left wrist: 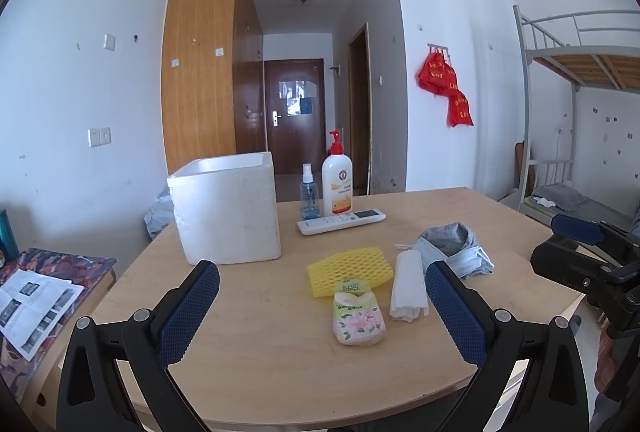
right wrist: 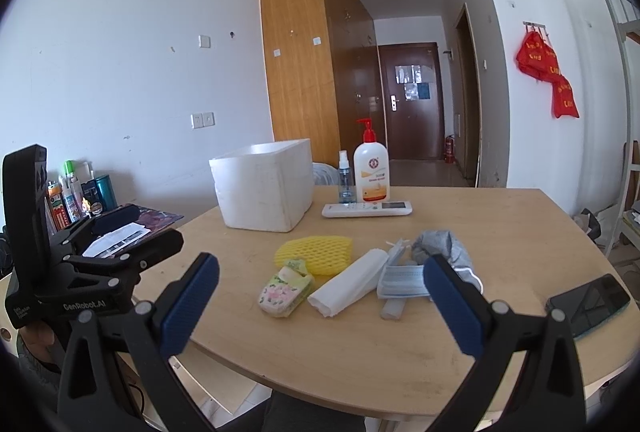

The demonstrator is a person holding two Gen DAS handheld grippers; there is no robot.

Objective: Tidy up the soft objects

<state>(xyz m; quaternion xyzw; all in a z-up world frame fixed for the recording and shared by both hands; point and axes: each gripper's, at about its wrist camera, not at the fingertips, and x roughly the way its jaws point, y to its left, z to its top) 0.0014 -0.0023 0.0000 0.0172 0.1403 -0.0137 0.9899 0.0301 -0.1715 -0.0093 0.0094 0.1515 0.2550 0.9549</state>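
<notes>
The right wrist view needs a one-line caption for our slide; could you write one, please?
Open right gripper above the table, facing foam net, tissue pack, masks and foam box.

Yellow foam net sleeve (left wrist: 349, 269), netted; pink-flowered green tissue pack (left wrist: 357, 317); white rolled bag (left wrist: 409, 284); pale blue face masks (right wrist: 401, 279); grey sock (left wrist: 451, 239); white foam box (left wrist: 226, 210); light wood tabletop (left wrist: 280, 344).

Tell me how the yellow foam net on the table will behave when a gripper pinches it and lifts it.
The yellow foam net is an open mesh sleeve lying flat, so it will likely squash between the fingers and feel very light. Its holes and ridges should grip the ribbed pads rather than slip. The tissue pack overlaps its near edge and may get nudged.
</notes>
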